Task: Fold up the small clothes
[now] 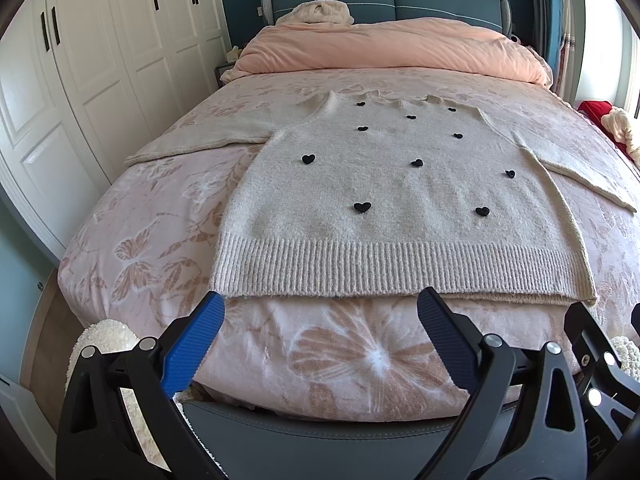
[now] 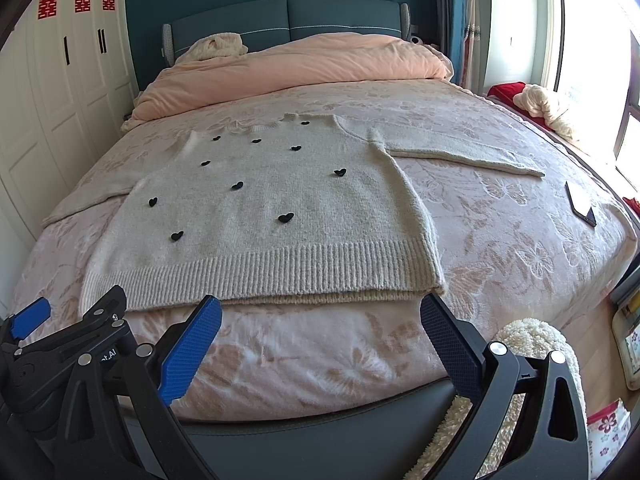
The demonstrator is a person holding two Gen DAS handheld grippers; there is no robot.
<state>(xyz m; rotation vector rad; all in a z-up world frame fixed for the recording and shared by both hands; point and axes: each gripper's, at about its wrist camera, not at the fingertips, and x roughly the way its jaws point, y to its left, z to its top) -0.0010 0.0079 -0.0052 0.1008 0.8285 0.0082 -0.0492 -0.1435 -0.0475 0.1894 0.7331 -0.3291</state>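
A cream knit sweater (image 1: 384, 192) (image 2: 260, 208) with small black hearts lies flat and face up on the pink floral bedspread (image 1: 320, 352), both sleeves spread out to the sides, ribbed hem toward me. My left gripper (image 1: 322, 306) hovers open just short of the hem, nothing between its blue fingers. My right gripper (image 2: 322, 310) is likewise open and empty, near the hem's right half. In the right wrist view the left gripper (image 2: 60, 332) shows at the lower left.
A bunched peach duvet (image 1: 392, 48) and a cream garment (image 1: 316, 12) lie at the headboard. A phone (image 2: 582, 204) rests on the bed's right side. White wardrobes (image 1: 80, 80) stand on the left; a window seat holds red and cream cloth (image 2: 536, 104) on the right.
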